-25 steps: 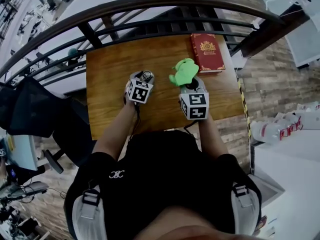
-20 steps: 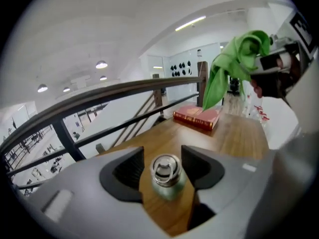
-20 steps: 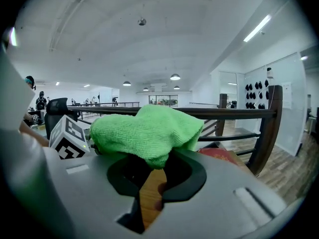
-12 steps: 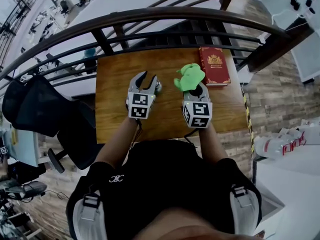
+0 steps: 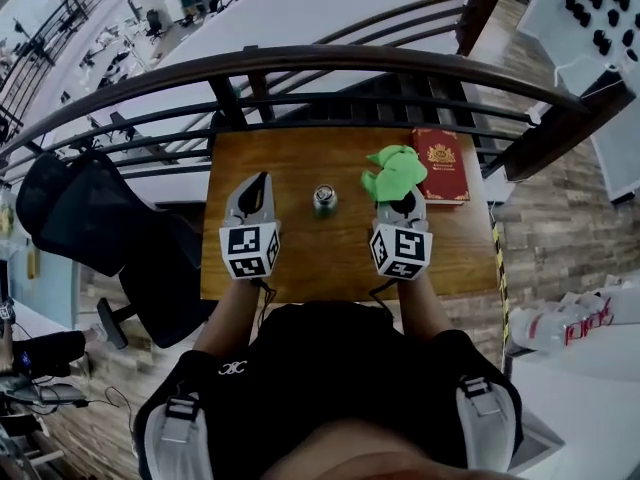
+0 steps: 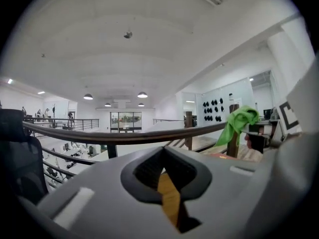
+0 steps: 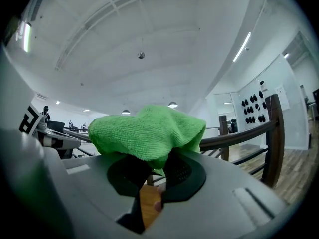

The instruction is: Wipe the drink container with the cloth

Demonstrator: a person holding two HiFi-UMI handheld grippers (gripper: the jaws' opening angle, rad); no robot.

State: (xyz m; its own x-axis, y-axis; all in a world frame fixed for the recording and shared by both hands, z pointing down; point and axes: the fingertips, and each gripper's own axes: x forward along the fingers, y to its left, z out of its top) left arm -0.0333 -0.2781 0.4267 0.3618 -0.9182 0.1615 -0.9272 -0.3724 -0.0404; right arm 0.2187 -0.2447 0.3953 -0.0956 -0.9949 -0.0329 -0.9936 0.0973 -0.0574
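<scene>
A small metal drink can [image 5: 324,199] stands upright on the wooden table [image 5: 300,258], alone between the two grippers. My left gripper [image 5: 259,181] is to the can's left and apart from it, its jaws shut with nothing between them. In the left gripper view the left gripper [image 6: 162,154] points over the railing, and the can is out of sight. My right gripper [image 5: 399,194] is right of the can, shut on a bright green cloth [image 5: 394,172]. In the right gripper view the cloth [image 7: 147,132] bunches over the right gripper [image 7: 157,167].
A red book [image 5: 441,164] lies at the table's far right corner, just beyond the cloth. A dark curved railing [image 5: 300,63] runs along the table's far edge. A black chair [image 5: 110,238] stands to the table's left.
The left gripper was around the can a second ago. It has let go, moved left away from it and shut. The can stays standing; the right gripper still holds the cloth.
</scene>
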